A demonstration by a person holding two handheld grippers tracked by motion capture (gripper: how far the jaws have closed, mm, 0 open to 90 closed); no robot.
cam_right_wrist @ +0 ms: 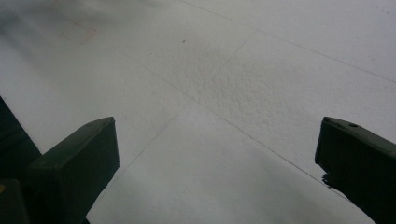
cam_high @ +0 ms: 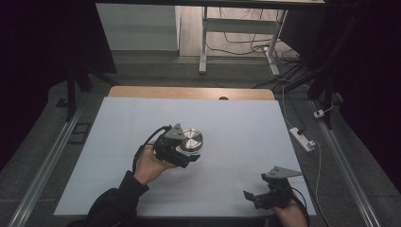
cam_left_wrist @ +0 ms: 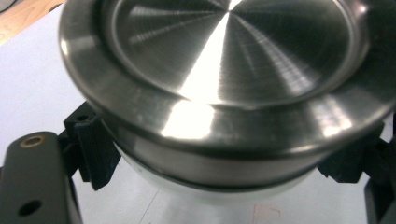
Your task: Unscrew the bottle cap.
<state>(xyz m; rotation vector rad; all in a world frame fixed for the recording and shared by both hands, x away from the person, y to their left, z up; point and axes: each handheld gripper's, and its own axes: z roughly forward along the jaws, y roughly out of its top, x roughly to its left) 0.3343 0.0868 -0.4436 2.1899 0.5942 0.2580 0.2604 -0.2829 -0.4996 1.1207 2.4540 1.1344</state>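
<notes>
Round, shiny brushed-steel lidded container (cam_high: pixel 191 140), flat circular top with a raised rim and a recessed centre, radial polish marks catching the light. In my left gripper view the steel container (cam_left_wrist: pixel 219 88) sits very close, its lid overhanging a narrower body with a seam line below the rim; a pale lower part shows underneath. It sits near the middle of the white table cover (cam_high: pixel 236 123), a bit left of centre.

My left gripper (cam_high: pixel 185 152) is at the container, held in my left hand (cam_high: pixel 150 163). Its black ribbed pads (cam_left_wrist: pixel 95 151) stand one on each side of the body, under the lid's rim, jaws spread about as wide as the container. The left pad looks to be touching the wall; the right one is partly hidden by the lid, so whether the grip is closed on it, I cannot tell.

My right gripper (cam_high: pixel 250 196) is well apart, low at the near right edge of the cover, jaws spread wide with nothing between them, just bare white surface (cam_right_wrist: pixel 210 93).
</notes>
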